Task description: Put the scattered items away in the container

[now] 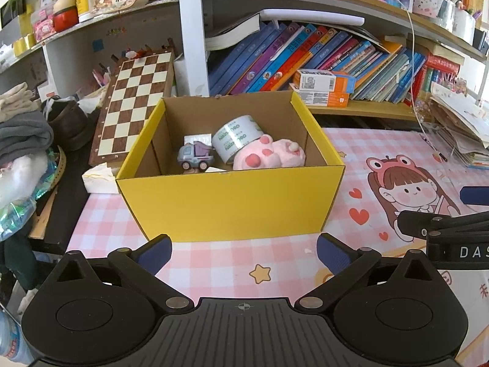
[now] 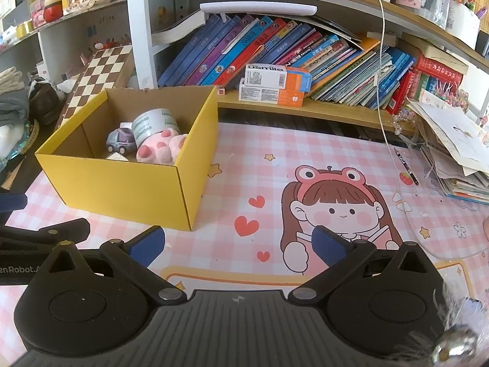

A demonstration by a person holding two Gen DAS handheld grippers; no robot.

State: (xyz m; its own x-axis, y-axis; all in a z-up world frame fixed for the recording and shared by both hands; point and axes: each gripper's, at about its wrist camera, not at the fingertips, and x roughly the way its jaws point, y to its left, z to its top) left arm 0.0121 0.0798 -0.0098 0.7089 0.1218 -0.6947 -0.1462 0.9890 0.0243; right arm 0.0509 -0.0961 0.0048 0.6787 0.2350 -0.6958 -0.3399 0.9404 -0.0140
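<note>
A yellow cardboard box (image 1: 229,205) with a plain brown inside stands open on the pink checked desk mat (image 1: 214,263), at its far left. Inside lie a grey-and-purple toy truck (image 1: 195,156), a roll of clear tape (image 1: 237,140) leaning behind it, and a pink plush paw (image 1: 269,153) on the right. The left gripper (image 1: 244,252) hangs near the box's front wall, fingers spread and holding nothing. The right gripper (image 2: 238,244) is likewise spread wide over the mat's cartoon girl (image 2: 333,211).

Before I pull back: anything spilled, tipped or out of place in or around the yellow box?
Nothing spilled. The yellow cardboard box stands upright on the pink checked mat. Inside, the roll of clear tape lies tilted against the pink plush paw, beside the small grey-purple toy truck. Both grippers are open and empty.
</note>
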